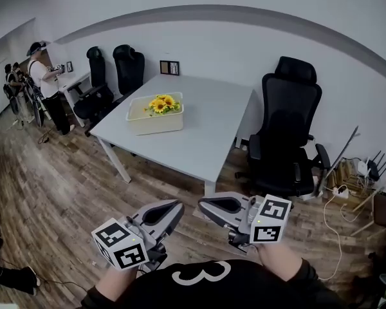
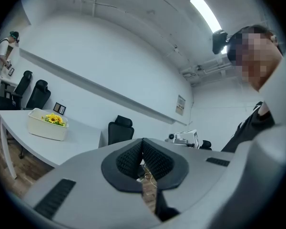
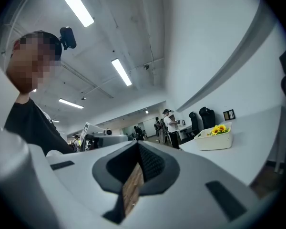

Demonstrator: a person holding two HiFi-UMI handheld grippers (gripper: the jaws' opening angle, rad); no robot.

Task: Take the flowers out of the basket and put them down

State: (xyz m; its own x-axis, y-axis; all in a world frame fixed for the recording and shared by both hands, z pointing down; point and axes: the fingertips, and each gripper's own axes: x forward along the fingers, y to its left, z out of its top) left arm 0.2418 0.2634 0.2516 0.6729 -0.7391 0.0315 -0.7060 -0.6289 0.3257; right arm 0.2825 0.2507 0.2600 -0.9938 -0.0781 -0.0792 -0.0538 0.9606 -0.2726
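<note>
Left gripper, right gripper, wood floor, grey table, office chair

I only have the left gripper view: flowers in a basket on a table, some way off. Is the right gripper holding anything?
Observer: No. The right gripper is shut and empty.
Operator: Are the grippers over the table?
Observer: No. In the head view the left gripper and the right one are close to the person's body, over the wooden floor, short of the table.
</note>
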